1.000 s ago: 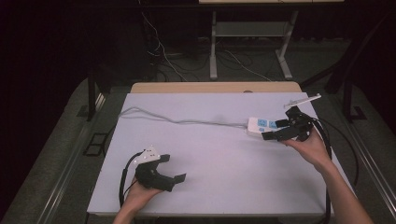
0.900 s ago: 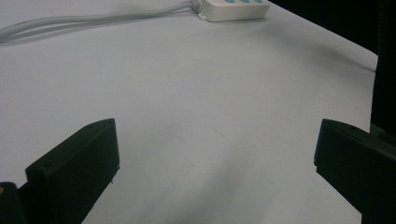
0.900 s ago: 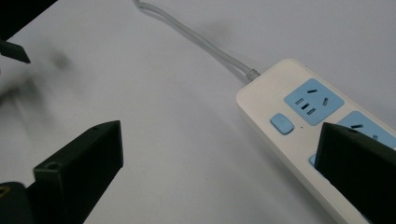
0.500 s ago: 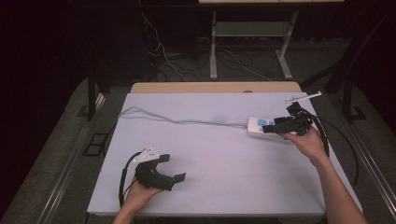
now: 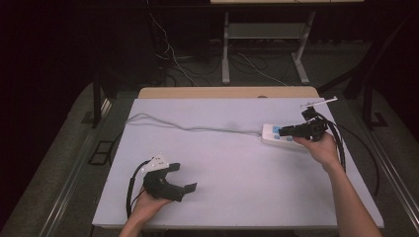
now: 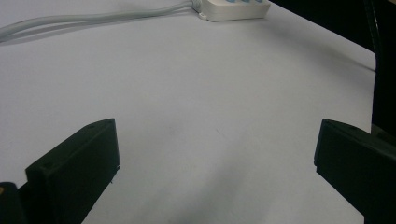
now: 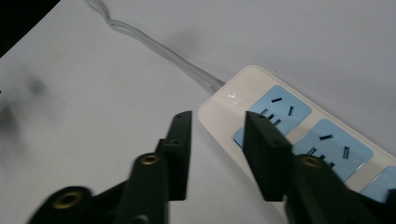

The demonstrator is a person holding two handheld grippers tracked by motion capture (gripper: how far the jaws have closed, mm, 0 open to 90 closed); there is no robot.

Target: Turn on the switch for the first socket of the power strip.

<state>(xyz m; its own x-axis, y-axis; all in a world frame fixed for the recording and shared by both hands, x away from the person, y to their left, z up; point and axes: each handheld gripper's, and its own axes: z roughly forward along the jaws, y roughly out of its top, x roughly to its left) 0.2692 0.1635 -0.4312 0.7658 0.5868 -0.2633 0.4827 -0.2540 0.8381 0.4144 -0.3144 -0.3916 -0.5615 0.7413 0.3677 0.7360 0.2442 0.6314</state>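
A white power strip [image 5: 269, 134] with blue sockets lies at the table's right side, and its grey cable [image 5: 188, 128] runs off to the back left. My right gripper [image 5: 282, 131] hovers over the strip's cable end. In the right gripper view its jaws stand a narrow gap apart [image 7: 217, 126] above the corner of the power strip [image 7: 233, 100], holding nothing. My left gripper [image 5: 184, 177] rests at the table's front left. Its jaws stand wide open [image 6: 217, 130] over bare tabletop, with the power strip [image 6: 233, 7] and cable [image 6: 70, 21] far ahead.
The white tabletop [image 5: 227, 168] has a wooden strip [image 5: 227, 92] along its back edge. A thin white bar [image 5: 318, 102] sticks out near the back right corner. Dark floor with loose cables [image 5: 168, 54] and a metal frame [image 5: 262, 34] lies beyond.
My right gripper has shifted a little toward the table's back, over the power strip's cable end. The left gripper has stayed where it was.
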